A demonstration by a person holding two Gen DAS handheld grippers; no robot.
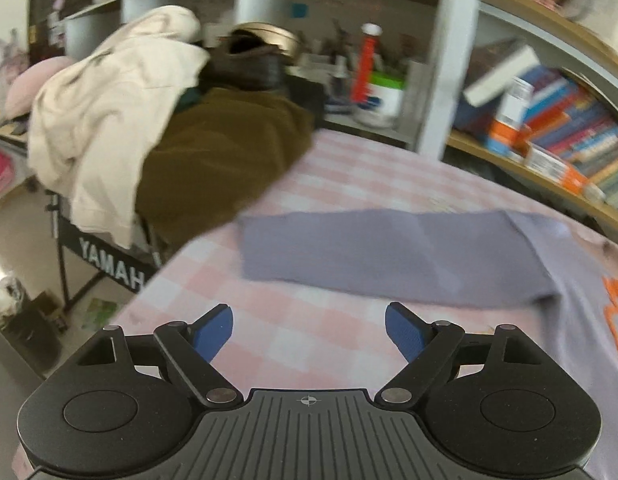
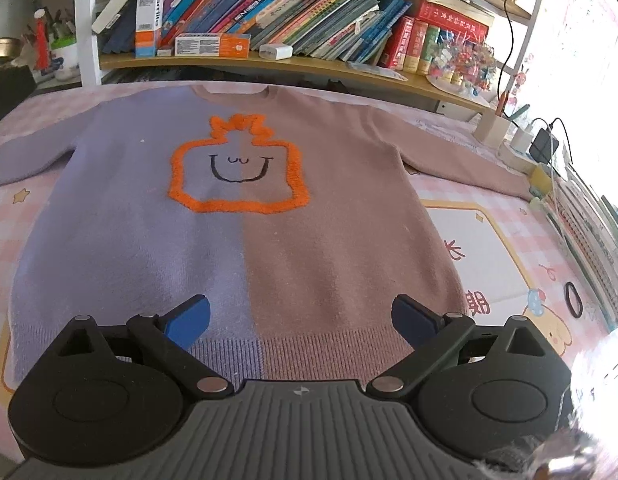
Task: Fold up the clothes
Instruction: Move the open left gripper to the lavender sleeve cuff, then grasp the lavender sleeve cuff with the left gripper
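Lilac-and-mauve knitted sweater [image 2: 245, 216] with an orange outlined face lies flat on the pink checked table [image 1: 309, 332] — sleeves spread. Both hand-held grippers, left [image 1: 309, 334] and right [image 2: 301, 320], hover released — nothing grasped.

Lilac-and-mauve sweater [image 2: 245, 240]; pink-checked cloth [image 1: 309, 344]

A two-tone sweater [image 2: 245, 216], lilac and dusty pink with an orange smiling motif, lies flat, sleeves outstretched.

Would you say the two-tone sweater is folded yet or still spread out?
Spread out. The sweater lies flat, front up, on the checked cover, both sleeves stretched sideways, its hem unfolded near the open right claw.
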